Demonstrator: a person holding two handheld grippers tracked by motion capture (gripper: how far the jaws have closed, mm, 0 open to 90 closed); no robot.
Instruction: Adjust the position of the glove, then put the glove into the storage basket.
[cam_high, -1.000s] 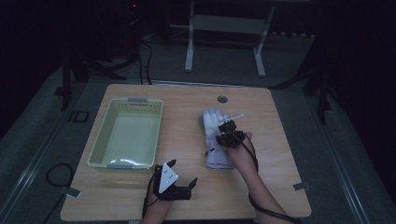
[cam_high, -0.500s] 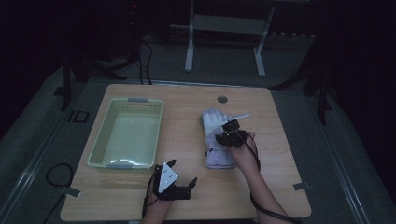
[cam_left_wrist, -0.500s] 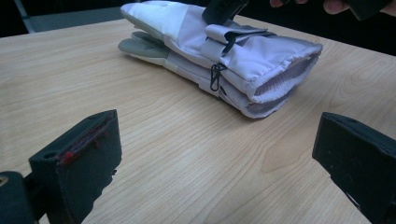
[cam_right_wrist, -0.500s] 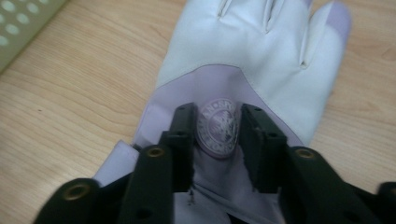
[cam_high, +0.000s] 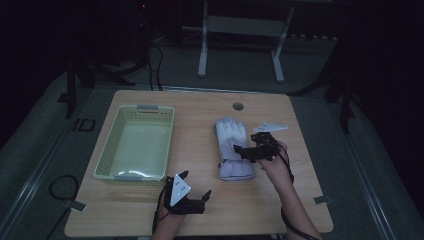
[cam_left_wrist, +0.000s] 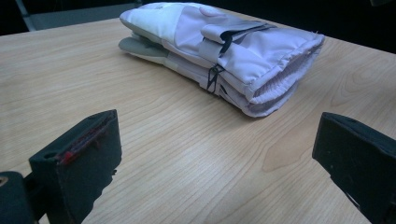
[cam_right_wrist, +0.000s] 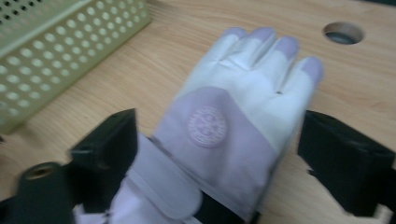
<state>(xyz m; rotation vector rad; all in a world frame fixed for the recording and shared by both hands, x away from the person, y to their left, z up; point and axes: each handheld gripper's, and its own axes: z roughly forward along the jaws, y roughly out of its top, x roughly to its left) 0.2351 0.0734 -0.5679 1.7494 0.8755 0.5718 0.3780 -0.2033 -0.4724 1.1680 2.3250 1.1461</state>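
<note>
While two black two-jaw grippers work at the near edge, one pale lilac-and-white padded winter glove (cam_high: 233, 149) and one pale green perforated plastic basket (cam_high: 108, 155) are the only loose things on the table. Nearest, the left gripper (cam_high: 192, 188) rests low on the wood with its jaws spread wide and nothing between them, pointed toward the glove's elastic cuff. Just beyond and to the right, the right gripper (cam_high: 243, 151) hovers at the glove's right edge; its jaws have just been opening and now stand wide on either side of the glove without pressing it. That glove lies flat right of the table's middle, fingers pointing away, with a round embossed badge (cam_right_wrist: 207, 126) on its back and a dark strap at the wrist. Left of it, well apart, sits the rectangular basket, its walls dotted with small holes. Underneath is a light wooden tabletop (cam_high: 200, 125) with rounded corners and one round cable hole (cam_high: 238, 106) near the far edge. Farther off, the room is dark, with a grey metal stand (cam_high: 240, 40) on grey flooring.
</note>
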